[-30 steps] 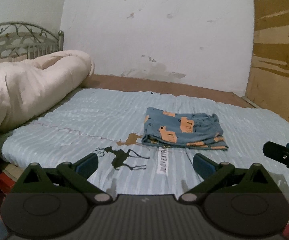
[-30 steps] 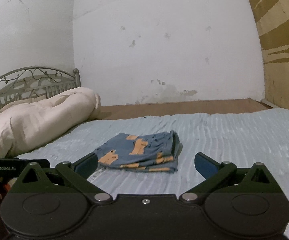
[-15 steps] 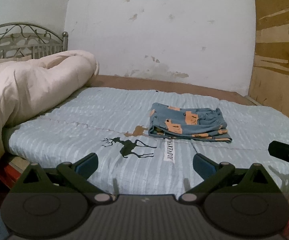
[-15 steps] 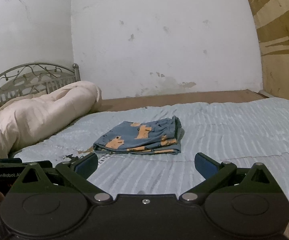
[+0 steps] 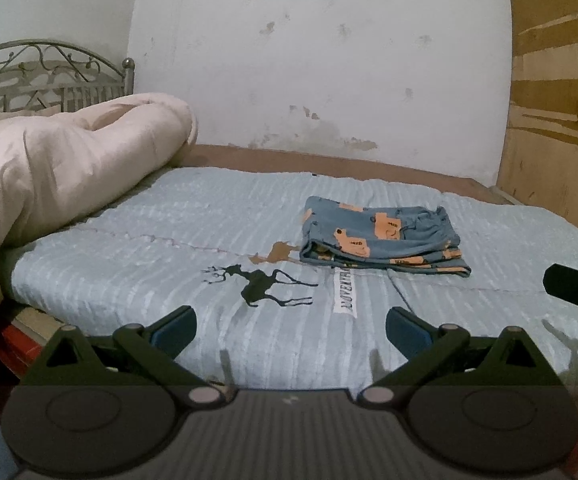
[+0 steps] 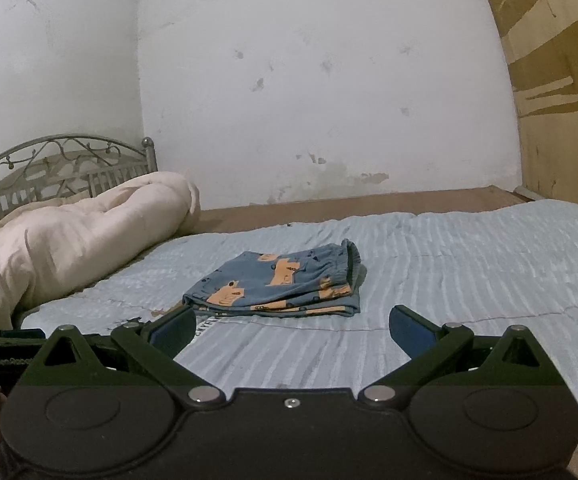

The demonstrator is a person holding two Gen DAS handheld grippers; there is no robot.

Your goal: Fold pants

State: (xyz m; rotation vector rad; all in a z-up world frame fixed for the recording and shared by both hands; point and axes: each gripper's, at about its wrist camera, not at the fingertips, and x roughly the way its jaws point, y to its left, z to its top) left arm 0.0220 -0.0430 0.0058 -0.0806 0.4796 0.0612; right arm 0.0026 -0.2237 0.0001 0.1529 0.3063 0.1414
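Note:
Blue pants (image 5: pixel 383 238) with orange patches lie folded into a small flat stack on the light blue bedspread (image 5: pixel 193 236); the right wrist view shows the same pants (image 6: pixel 279 286) with the waistband on the right. My left gripper (image 5: pixel 291 330) hangs open over the bed's near edge, well short of the pants, with nothing between its fingers. My right gripper (image 6: pixel 289 328) is open too, empty, low and close to the front of the stack. Part of the right gripper (image 5: pixel 577 290) shows at the right edge of the left wrist view.
A rolled cream duvet (image 5: pixel 61 176) lies along the left side of the bed by a metal headboard (image 5: pixel 49 76). A white wall (image 6: pixel 321 80) stands behind, wooden panels (image 5: pixel 557 112) on the right. A black deer print (image 5: pixel 263 284) marks the bedspread.
Both grippers have drawn back toward the bed's near edge and sunk lower, so the folded pants look farther off. Both stay open and the pants have not moved.

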